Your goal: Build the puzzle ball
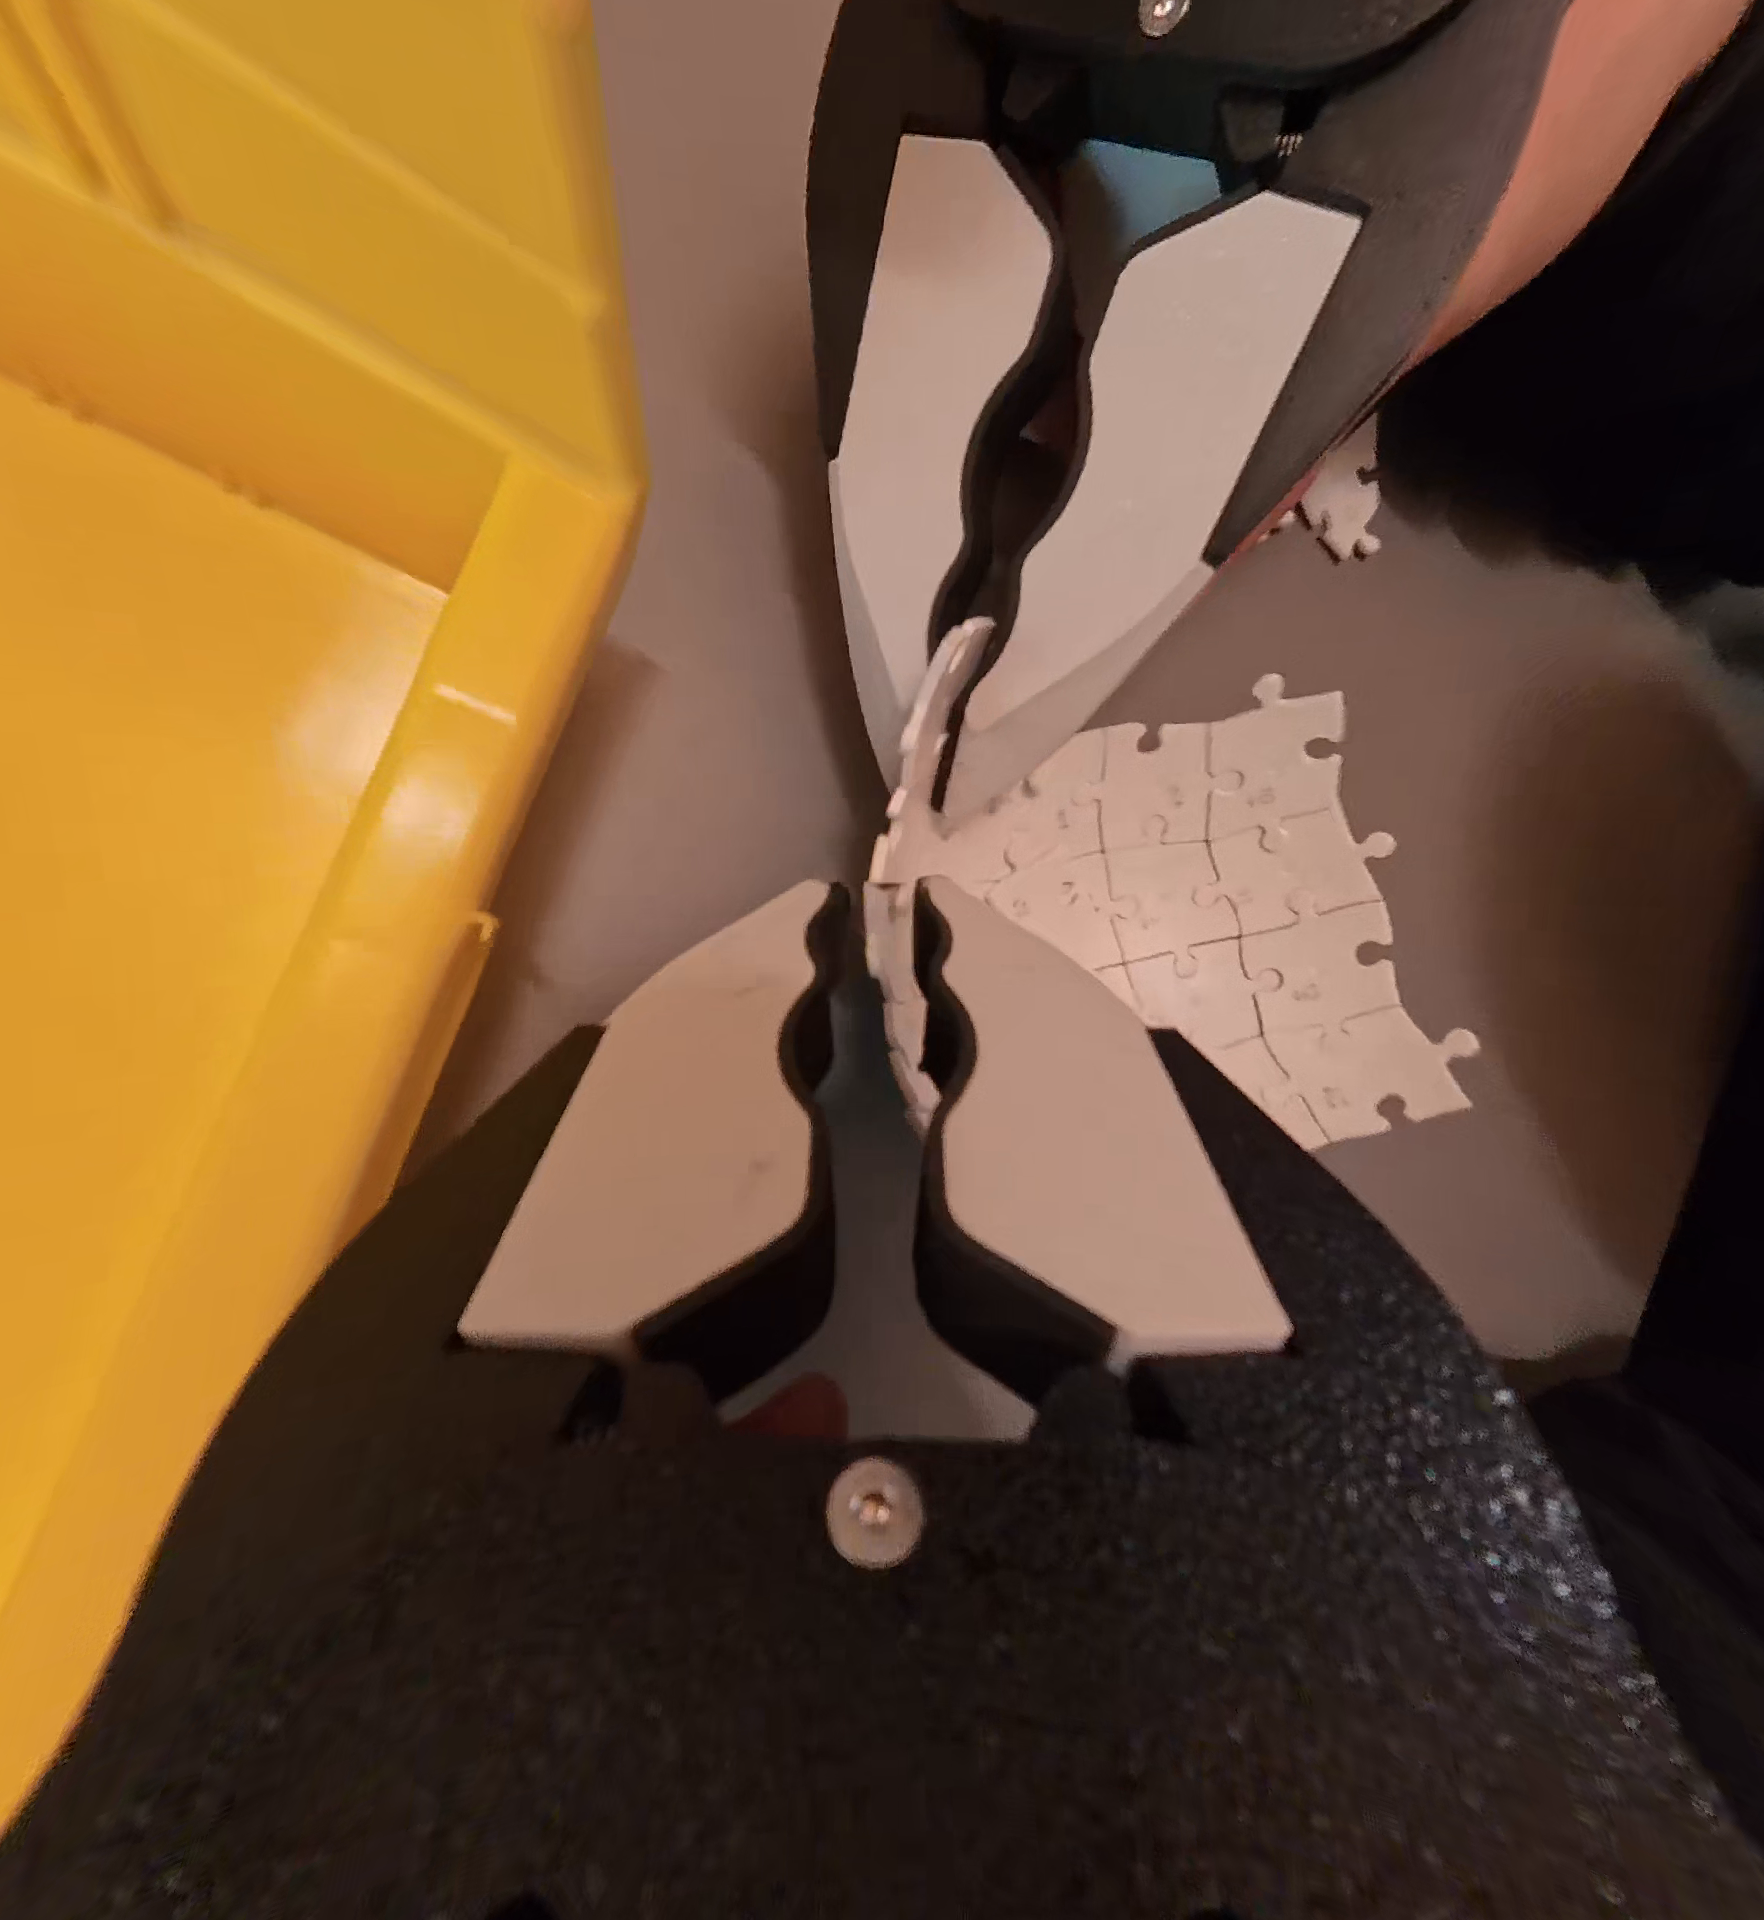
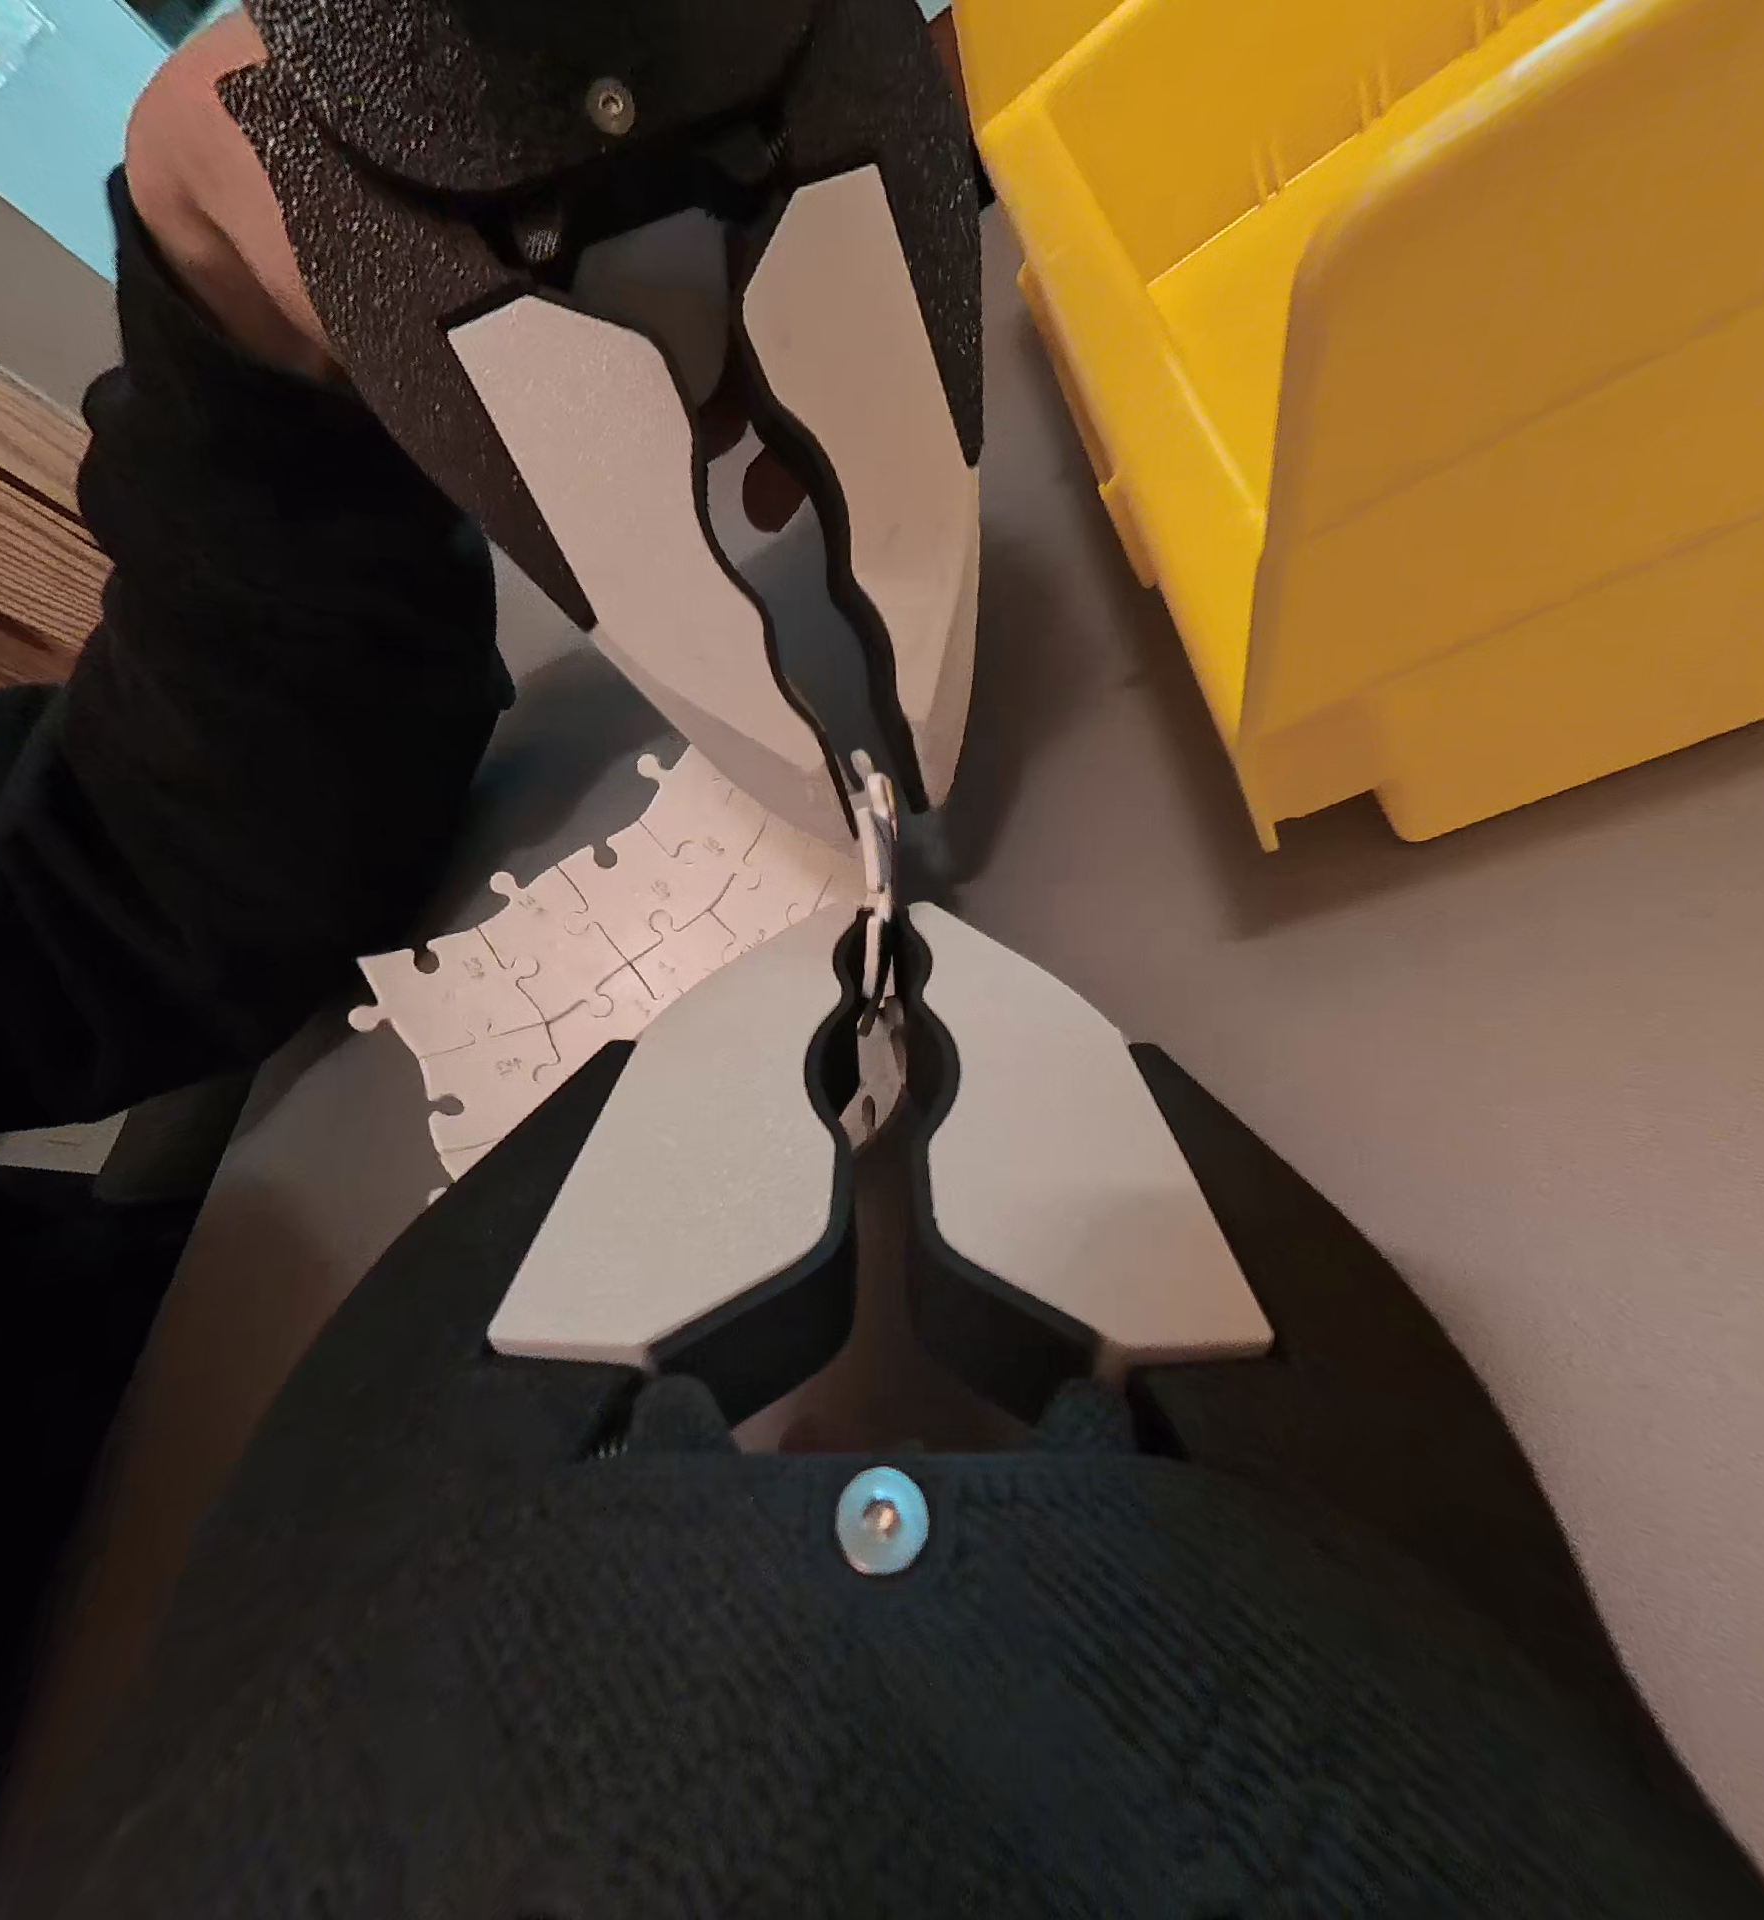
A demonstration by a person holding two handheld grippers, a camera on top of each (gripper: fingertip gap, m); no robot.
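My left gripper (image 1: 880, 899) is shut on a white puzzle piece (image 1: 883, 961) seen edge-on. My right gripper (image 1: 935, 800) comes in from the top, tip to tip with the left, and is shut on another white piece (image 1: 945, 686). The two pieces meet edge to edge between the tips. In the right wrist view my right gripper (image 2: 886, 925) holds its piece (image 2: 878, 1101), and the left gripper (image 2: 883, 816) holds its piece (image 2: 876, 842) opposite. A curved sheet of several joined white pieces (image 1: 1221, 914) (image 2: 587, 956) lies beside the tips. I cannot tell whether it joins the held pieces.
A yellow plastic bin (image 1: 234, 727) (image 2: 1480, 468) stands on the grey table (image 2: 1377, 1143) close beside the grippers. A loose white piece (image 1: 1345, 509) lies farther off. A person's dark sleeves (image 2: 234, 675) flank the sheet. Less than 4 cm separates the two grippers' tips.
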